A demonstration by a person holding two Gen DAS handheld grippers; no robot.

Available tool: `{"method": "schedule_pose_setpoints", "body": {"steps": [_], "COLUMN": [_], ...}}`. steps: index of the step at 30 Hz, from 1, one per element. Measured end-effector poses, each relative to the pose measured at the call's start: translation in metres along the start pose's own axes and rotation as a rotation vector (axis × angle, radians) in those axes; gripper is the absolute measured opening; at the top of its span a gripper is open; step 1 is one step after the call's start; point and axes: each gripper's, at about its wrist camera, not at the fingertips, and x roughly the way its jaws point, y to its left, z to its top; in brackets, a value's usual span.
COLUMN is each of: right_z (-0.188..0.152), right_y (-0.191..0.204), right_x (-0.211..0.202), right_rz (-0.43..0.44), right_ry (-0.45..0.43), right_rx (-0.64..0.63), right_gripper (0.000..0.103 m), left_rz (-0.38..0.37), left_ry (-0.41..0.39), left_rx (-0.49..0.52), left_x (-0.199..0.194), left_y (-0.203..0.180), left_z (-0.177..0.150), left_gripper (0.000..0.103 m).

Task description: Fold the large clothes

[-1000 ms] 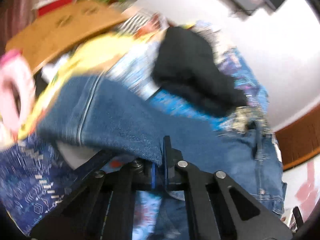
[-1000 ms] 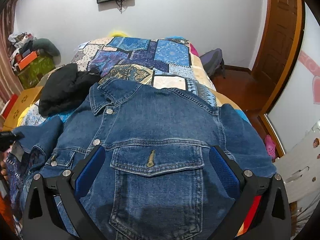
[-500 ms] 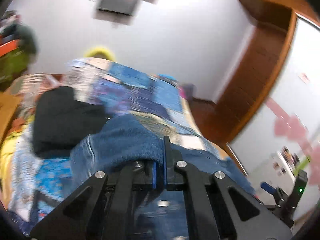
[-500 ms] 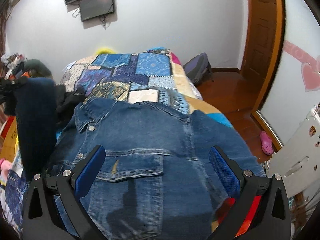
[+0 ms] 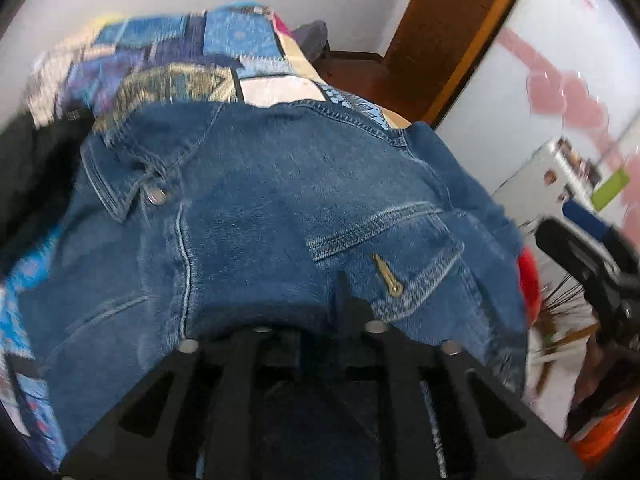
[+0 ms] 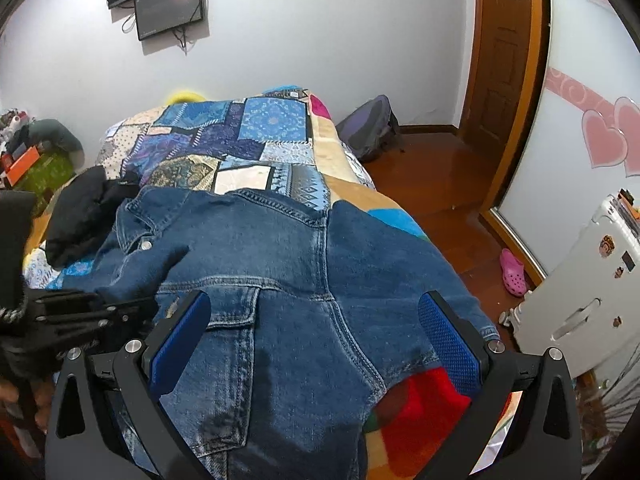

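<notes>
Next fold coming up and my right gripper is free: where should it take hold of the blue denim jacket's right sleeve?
Grip the blue denim jacket at the sleeve's lower end, near the cuff, coming in from the bed's right edge. The sleeve lies flat there, its hem over the edge, so the open right gripper could probably pinch it.

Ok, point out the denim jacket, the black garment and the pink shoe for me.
denim jacket (image 6: 280, 256): right wrist view, on the chest panel above the pocket.
black garment (image 6: 76, 216): right wrist view, middle of the heap on the bed.
pink shoe (image 6: 513, 273): right wrist view, on its upper, on the floor.
</notes>
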Motion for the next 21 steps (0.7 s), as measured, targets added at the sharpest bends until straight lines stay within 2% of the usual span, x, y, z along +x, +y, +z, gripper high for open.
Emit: {"method": "schedule_pose_setpoints", "body": {"steps": [1,2,6,7,8,10,12,16,19,21], "right_z": [0.0,0.001,0.003,0.004,0.006,0.009,0.013,0.017,0.017,0.014], "right_y": [0.002,0.004,0.017,0.022,0.028,0.04,0.056,0.087,0.113,0.132], "right_x": [0.001,0.001,-0.001,-0.002,-0.002,-0.002,-0.001,0.006,0.018,0.03], "right_rz": [-0.001,0.0,0.009,0.013,0.02,0.046,0.096,0.156,0.202,0.223], "right_ry": [0.002,0.003,-0.011,-0.015,-0.018,-0.022,-0.028,-0.017,0.019,0.061], "right_rx": [-0.005,-0.012,-0.051,-0.067,-0.085,-0.124,-0.179,-0.284,-0.375,-0.454], "right_gripper": [0.103,0.103,0.103,0.103,0.103,0.103,0.103,0.103,0.103,0.103], "left_rz": [0.011,0.023,0.098,0.111,0.123,0.149,0.174,0.271,0.325,0.357], "left_ry": [-0.002,-0.021,-0.087,-0.097,-0.11,-0.142,-0.169,-0.214,-0.235,-0.236], "left_rx": [0.01,0.02,0.068,0.068,0.06,0.025,-0.005,-0.069,-0.119,-0.148], "left_x": [-0.004,-0.011,-0.039,-0.044,-0.05,-0.067,-0.078,-0.104,-0.116,-0.122], "left_y": [-0.002,-0.003,-0.001,0.001,0.007,0.023,0.037,0.074,0.101,0.117], "left_z": [-0.001,-0.003,-0.013,-0.014,-0.015,-0.018,-0.019,-0.027,-0.036,-0.044], "left_gripper": [0.047,0.055,0.056,0.057,0.063,0.071,0.071,0.074,0.083,0.083]}}
